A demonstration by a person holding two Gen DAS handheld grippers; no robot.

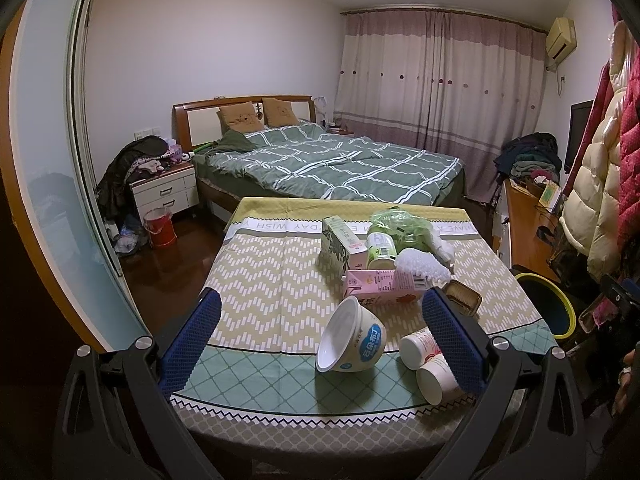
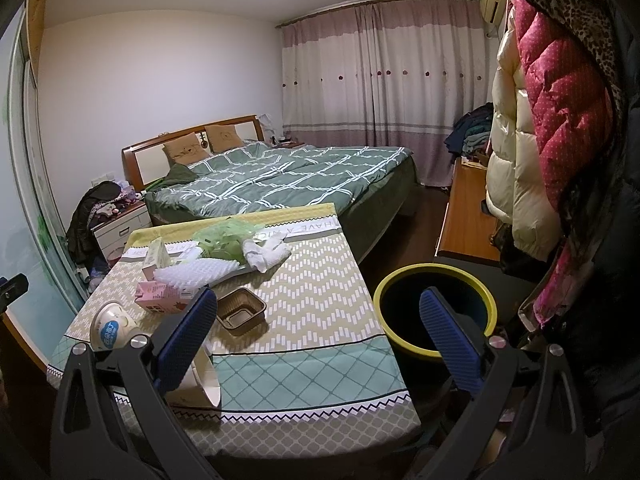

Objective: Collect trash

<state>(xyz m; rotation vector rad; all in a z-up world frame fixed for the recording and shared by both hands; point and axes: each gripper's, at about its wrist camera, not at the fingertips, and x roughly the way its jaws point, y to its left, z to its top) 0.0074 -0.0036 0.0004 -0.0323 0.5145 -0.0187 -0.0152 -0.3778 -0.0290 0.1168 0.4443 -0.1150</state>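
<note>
Trash lies on the table [image 1: 256, 280], nothing yet binned: with both grippers spread empty, the left gripper [image 1: 320, 340] should pinch the tipped bowl [image 1: 352, 340] by its rim, then carry it to the yellow-rimmed bin [image 2: 436, 312] beside the table's right edge.

The right tool's [image 2: 316, 344] left finger [image 2: 186, 340] hides most of a white cup [image 2: 202, 384] on the table edge

Home bedroom, made bed [image 1: 328, 164] with pillows, nightstand [image 1: 166, 191], drawn curtains [image 1: 436, 80], hanging coats [image 2: 560, 120]
</note>
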